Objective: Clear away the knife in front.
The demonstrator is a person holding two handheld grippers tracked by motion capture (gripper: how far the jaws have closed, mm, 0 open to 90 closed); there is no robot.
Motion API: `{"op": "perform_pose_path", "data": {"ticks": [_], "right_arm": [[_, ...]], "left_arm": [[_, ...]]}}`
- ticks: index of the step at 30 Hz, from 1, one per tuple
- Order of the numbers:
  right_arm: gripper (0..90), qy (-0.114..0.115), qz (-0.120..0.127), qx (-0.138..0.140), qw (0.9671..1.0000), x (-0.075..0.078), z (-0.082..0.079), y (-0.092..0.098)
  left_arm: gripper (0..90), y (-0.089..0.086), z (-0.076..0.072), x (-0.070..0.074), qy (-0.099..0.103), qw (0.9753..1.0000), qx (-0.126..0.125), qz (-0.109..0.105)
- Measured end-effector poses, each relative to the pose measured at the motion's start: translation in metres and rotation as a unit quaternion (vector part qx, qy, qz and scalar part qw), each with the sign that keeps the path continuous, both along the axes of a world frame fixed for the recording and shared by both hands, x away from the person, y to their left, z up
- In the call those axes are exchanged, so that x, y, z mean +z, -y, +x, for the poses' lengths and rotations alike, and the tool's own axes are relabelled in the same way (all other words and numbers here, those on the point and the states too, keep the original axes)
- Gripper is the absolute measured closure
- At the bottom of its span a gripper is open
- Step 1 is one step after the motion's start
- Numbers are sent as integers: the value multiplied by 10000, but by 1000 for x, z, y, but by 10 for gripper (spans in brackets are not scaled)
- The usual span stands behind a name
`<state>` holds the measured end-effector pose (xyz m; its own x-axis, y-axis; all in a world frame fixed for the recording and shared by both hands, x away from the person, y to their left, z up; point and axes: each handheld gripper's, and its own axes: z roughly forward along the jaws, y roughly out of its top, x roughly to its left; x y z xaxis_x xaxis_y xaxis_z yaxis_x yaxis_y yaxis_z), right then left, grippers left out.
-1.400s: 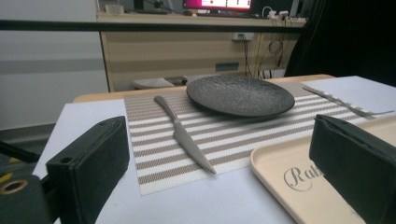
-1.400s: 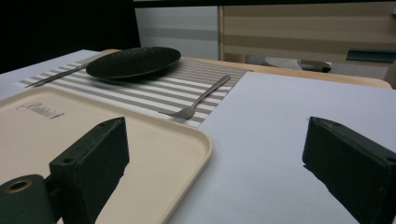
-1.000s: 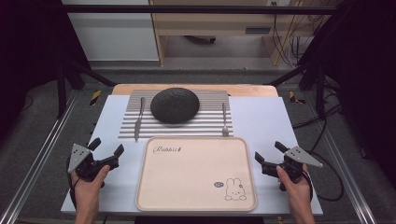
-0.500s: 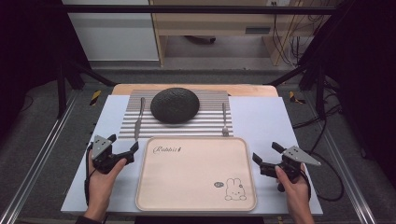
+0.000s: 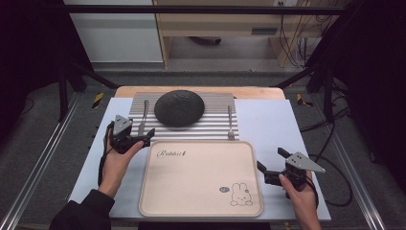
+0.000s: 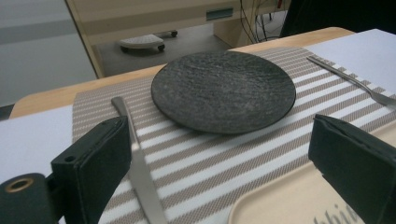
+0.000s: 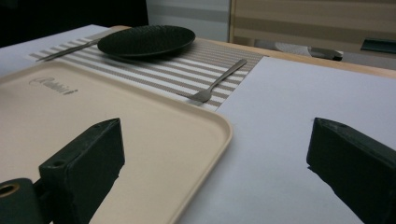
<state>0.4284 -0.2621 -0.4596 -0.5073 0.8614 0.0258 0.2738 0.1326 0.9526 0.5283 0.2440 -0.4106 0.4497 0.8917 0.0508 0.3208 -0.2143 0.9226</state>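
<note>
A dark round plate [image 5: 179, 108] sits on a striped placemat [image 5: 210, 125], with a knife [image 5: 142, 120] to its left and a fork [image 5: 230, 122] to its right. A beige tray [image 5: 201, 177] with a rabbit print lies in front of the mat. My left gripper [image 5: 135, 132] is open at the tray's far left corner, close over the knife's near end. In the left gripper view the knife [image 6: 137, 163] runs up just inside the left jaw, with the plate [image 6: 224, 91] ahead. My right gripper [image 5: 271, 159] is open and holds nothing, just right of the tray [image 7: 93, 121].
A white sheet [image 5: 273, 129] covers the table under the mat and tray. A wooden strip [image 5: 249, 92] edges the far side. Metal frame rails [image 5: 43, 158] run along both sides, and cables [image 5: 335, 158] trail at the right.
My left gripper has moved forward and to the right, from the table's left side up to the knife at the mat's edge. The right gripper has barely shifted.
</note>
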Motion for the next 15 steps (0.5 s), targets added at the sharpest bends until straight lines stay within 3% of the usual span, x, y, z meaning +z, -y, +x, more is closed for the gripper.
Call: {"op": "perform_pose_path", "data": {"ticks": [8, 15], "right_arm": [[43, -27, 60, 23, 10000, -1, 1, 0], [43, -48, 8, 31, 10000, -2, 1, -1]], "left_arm": [[57, 14, 13, 8, 57, 9999, -50, 91], [57, 13, 25, 8, 21, 9997, -5, 235]]}}
